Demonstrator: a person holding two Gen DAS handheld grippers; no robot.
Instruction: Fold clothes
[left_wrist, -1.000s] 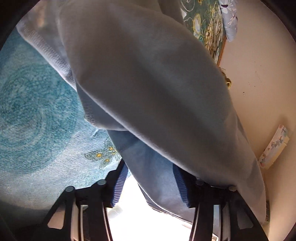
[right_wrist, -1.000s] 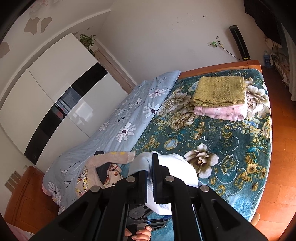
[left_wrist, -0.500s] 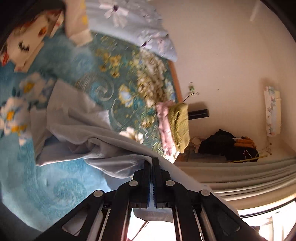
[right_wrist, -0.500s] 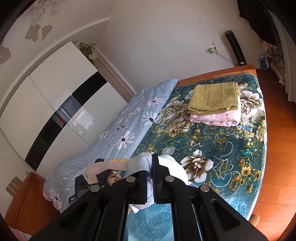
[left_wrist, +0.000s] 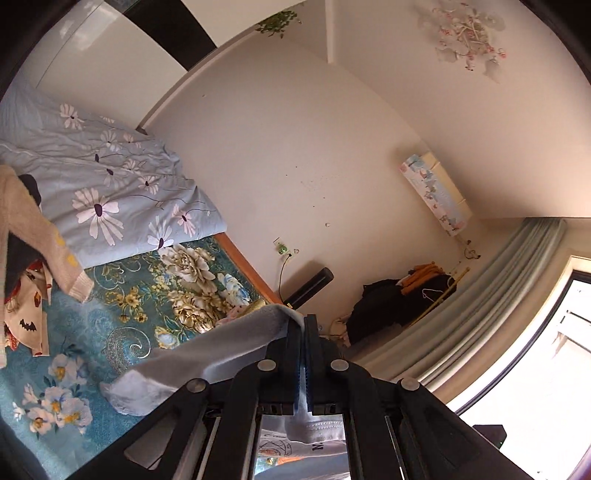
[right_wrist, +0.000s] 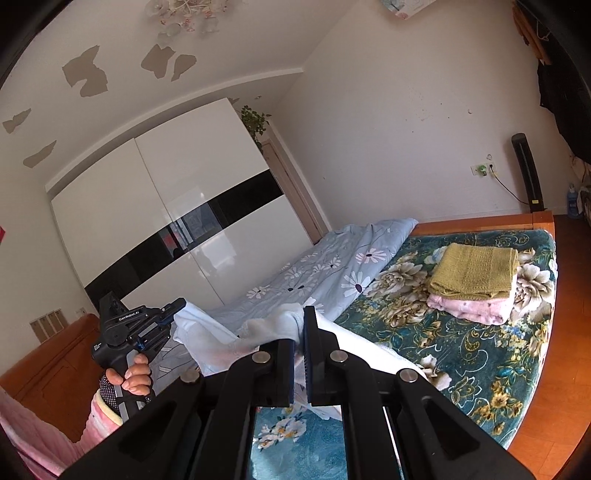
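- A bed with a teal floral blanket (right_wrist: 461, 343) fills a white-walled bedroom; a daisy-print duvet (right_wrist: 332, 273) lies along its far side.
- Both tongs, left gripper (left_wrist: 303, 354) and right gripper (right_wrist: 300, 354), are clamped on a pale blue garment (right_wrist: 266, 328), lifted above the blanket.
- The left gripper's body reads "GenRobot.AI".

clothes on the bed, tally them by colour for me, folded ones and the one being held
light blue, held by both grippers: 1 garment, left gripper, right gripper
olive green, folded: 1 knit
pink, folded under it: 1 piece
beige, unfolded: 1 sweater
cream with bat print, unfolded: 1 item
total: 5
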